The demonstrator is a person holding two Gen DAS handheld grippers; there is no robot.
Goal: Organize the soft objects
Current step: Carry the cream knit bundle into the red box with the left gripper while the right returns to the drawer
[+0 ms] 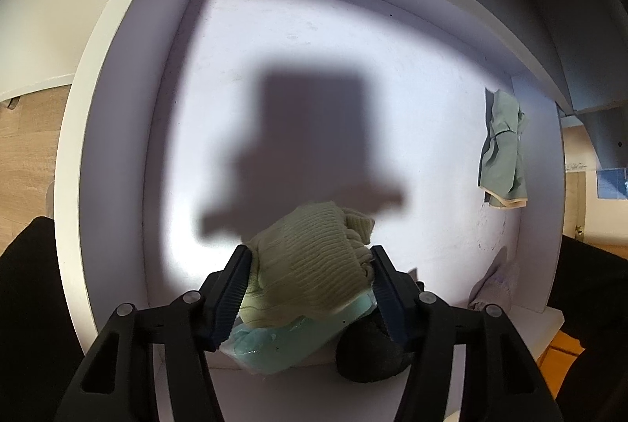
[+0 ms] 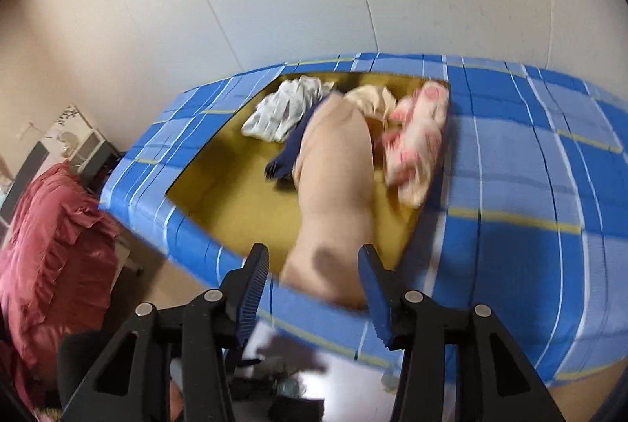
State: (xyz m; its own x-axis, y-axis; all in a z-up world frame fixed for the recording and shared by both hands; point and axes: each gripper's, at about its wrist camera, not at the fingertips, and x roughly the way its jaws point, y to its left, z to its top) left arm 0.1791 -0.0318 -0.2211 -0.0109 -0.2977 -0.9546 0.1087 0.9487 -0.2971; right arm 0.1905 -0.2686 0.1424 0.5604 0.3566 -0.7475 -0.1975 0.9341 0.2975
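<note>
The left gripper (image 1: 310,278) pointed steeply down into a white drawer (image 1: 117,155), its jaws standing partly open with a pale green knitted piece (image 1: 310,265) between them; both pads lay against the wool, so it appeared held, with a mint-coloured cloth (image 1: 271,339) bunched underneath. To do this step well, the bundle should be lowered to the drawer floor at lower centre of the frame before release, clear of the grey-green folded cloth (image 1: 504,151) at the right edge and the lilac piece (image 1: 492,284) in the lower right corner, so each item keeps its own spot.

In the right wrist view, the right gripper (image 2: 314,276) hovered over a bed with a blue checked cover (image 2: 510,167). A beige garment (image 2: 333,186) ran from centre frame down between its jaws, which stood moderately open; blur hid whether the pads pressed it. Beyond it, upper centre, lay a white garment (image 2: 282,108), a dark blue piece (image 2: 286,155) and a pink-patterned piece (image 2: 416,143). A firm, central grip would serve best.
</note>
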